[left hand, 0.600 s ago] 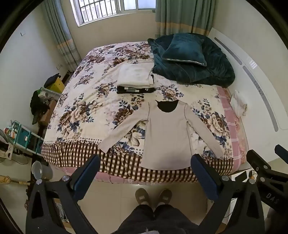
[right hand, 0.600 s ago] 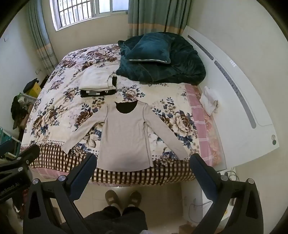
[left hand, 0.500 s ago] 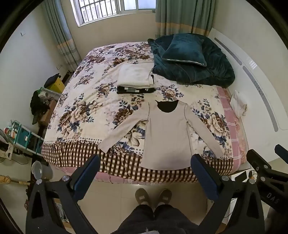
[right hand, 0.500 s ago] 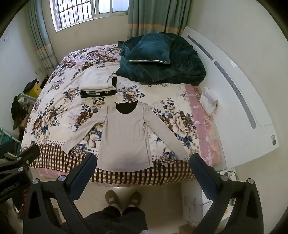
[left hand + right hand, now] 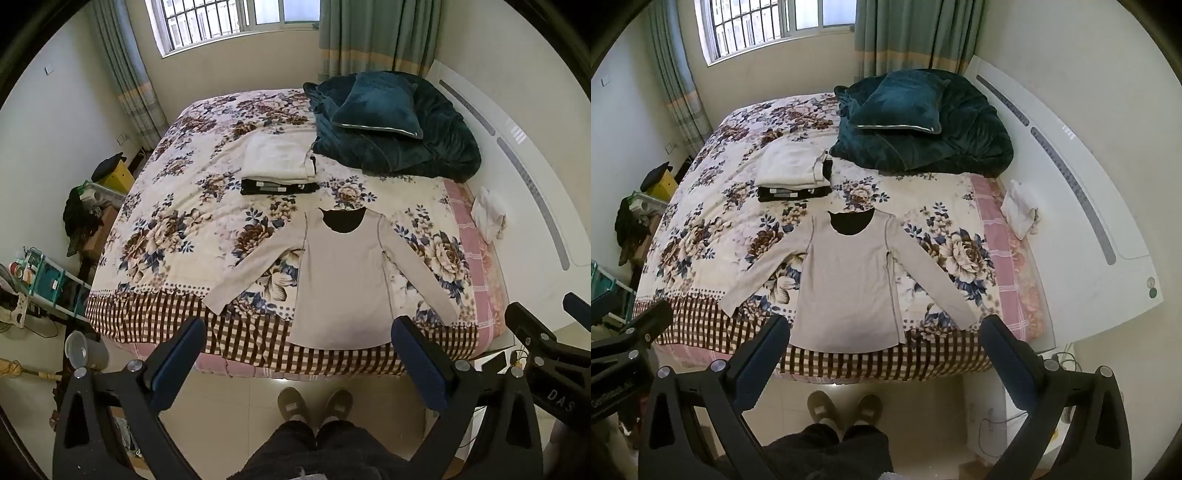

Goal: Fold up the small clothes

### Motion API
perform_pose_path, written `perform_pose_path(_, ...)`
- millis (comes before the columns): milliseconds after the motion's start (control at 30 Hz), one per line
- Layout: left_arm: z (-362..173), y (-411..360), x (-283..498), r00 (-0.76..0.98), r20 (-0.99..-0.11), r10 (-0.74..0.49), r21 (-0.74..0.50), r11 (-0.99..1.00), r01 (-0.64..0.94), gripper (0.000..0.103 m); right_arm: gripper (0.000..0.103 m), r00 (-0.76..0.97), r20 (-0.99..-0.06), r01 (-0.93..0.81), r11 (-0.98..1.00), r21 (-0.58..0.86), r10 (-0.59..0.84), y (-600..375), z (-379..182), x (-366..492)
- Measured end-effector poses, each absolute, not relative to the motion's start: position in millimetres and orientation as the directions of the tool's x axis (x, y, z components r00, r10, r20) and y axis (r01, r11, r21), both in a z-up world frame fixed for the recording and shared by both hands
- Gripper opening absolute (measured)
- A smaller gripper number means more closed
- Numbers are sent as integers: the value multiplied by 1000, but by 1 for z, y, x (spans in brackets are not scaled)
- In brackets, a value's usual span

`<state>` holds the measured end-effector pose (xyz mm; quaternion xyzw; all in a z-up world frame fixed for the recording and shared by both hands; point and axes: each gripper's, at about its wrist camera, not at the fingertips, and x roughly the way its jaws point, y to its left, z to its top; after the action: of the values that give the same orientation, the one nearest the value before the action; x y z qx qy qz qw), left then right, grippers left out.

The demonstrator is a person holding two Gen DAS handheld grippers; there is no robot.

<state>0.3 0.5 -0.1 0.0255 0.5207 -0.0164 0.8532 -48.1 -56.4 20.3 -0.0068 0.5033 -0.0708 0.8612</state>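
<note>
I hold both tools back from the bed edge, above the floor. Left gripper [image 5: 297,352]: jaws wide apart, nothing between them. Right gripper [image 5: 884,349]: likewise spread and empty.

The pale grey long-sleeved knit top [image 5: 341,280] lies flat, face up, on the floral quilted bedspread [image 5: 177,236], neckline away from me, hem at the checked border near the bed's front edge. Both sleeves are splayed outward and down; the body looks smooth. Not yet folded, by my reading.

Handling judgement: thin, soft, light fabric; it will drape and sag when lifted and may drag on the quilt. A pinch must catch both layers or the top one will peel away alone.

Grip plan: left tool on the cuff nearest it [image 5: 216,302], right tool on the opposite cuff [image 5: 967,319], then fold each sleeve across the body.

Beyond the neckline sits a stack of folded white and black garments [image 5: 279,168], well apart.
</note>
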Motion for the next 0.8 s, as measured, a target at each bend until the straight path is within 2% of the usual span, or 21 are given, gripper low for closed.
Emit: perform_pose_path(800,20,7,4,474,-881,-3,25,998,54,102,103,500,-857,105,991,-83,-125,-48,46,-54)
